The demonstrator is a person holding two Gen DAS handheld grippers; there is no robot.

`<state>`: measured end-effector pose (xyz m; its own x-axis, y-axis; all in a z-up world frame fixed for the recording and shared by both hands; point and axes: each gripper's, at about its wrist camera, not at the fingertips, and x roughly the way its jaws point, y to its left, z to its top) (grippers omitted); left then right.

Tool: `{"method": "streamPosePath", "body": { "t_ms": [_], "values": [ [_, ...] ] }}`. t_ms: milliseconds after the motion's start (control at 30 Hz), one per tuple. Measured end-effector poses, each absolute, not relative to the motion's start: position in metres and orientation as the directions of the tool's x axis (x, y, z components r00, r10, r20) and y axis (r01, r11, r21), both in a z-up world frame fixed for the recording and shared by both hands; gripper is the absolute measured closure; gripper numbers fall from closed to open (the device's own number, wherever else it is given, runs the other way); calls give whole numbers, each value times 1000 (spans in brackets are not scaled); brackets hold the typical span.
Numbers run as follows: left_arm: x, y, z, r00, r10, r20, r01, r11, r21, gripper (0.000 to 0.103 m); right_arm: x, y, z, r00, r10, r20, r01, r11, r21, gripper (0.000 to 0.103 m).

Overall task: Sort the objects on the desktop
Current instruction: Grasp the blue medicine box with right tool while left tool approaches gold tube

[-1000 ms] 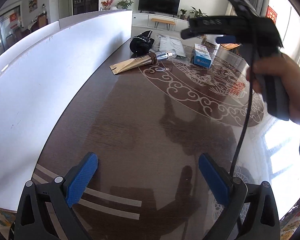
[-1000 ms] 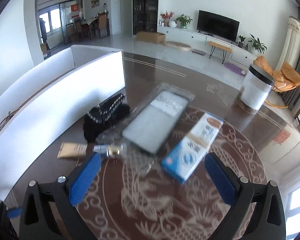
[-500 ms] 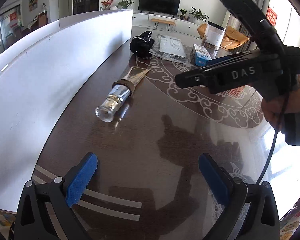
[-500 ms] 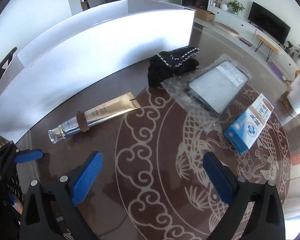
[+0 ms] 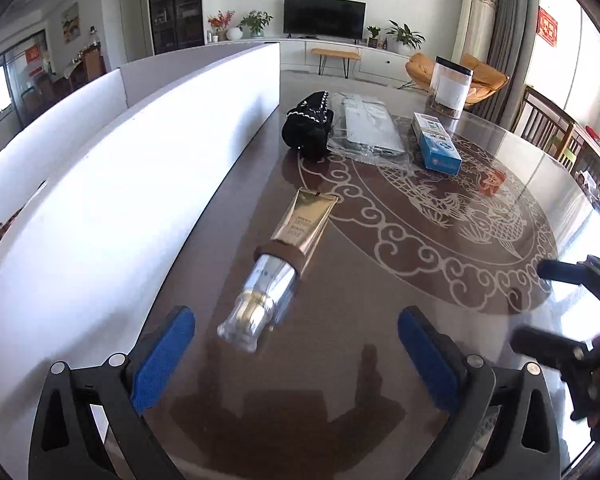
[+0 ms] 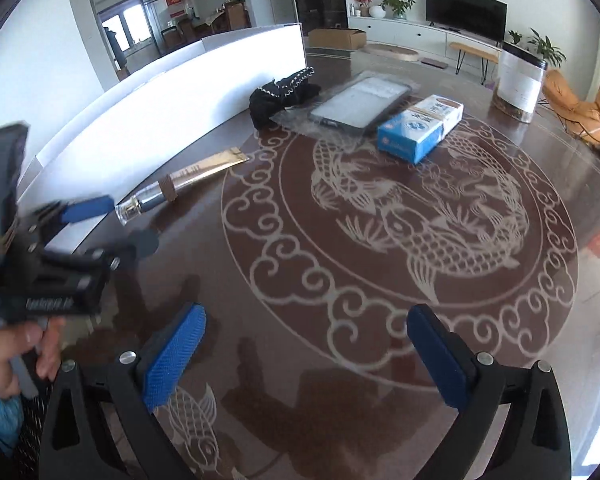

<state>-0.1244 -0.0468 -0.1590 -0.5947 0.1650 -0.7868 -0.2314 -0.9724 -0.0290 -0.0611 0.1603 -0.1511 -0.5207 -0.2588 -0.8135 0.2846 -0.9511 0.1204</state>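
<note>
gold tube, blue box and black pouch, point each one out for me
gold tube [image 5: 300, 226], left wrist view, on the flat gold body above the brown band
blue box [image 6: 418, 128], right wrist view, on its top face
black pouch [image 5: 308, 128], left wrist view, on the dark fabric below the white trim

Gold tube [image 5: 288, 248] on dark table [image 5: 380, 280], cap end between spread left gripper [image 5: 296, 344] jaws.

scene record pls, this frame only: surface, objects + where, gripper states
surface: dark round table with a pale fish-and-scroll inlay
divider: white board along the table's left side
tube: gold tube, clear cap toward the left gripper, lying flat
far group: black pouch, bagged flat item, blue box, jar
left gripper: open, empty
right gripper: open, empty
</note>
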Motion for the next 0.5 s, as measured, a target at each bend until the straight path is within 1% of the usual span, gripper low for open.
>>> {"method": "streamPosePath", "body": {
  "t_ms": [133,167,233,333,400,500],
  "values": [
    [-157,-35,-173,-535,163,-829,-264,-964,-20,0,-58,180,-144,-545,-243,-803,254,-960,118,2],
    [-161,-31,-173,-539,144,-830,-270,-963,9,0,-69,185,-140,-554,-228,-801,243,-964,106,2],
    [-165,-25,-173,-533,159,-831,-295,-955,6,0,-104,197,-129,-588,-209,-781,198,-974,112,2],
    [-173,-22,-173,-531,165,-831,-307,-952,7,0,-180,212,-119,-606,-204,-769,114,-979,170,2],
    [-175,-22,-173,-532,168,-830,-308,-951,5,0,-235,217,-123,-568,-194,-800,39,-977,209,2],
    [-179,-20,-174,-528,168,-832,-314,-950,7,0,-292,216,-137,-512,-99,-853,-69,-985,156,2]
  ]
}}
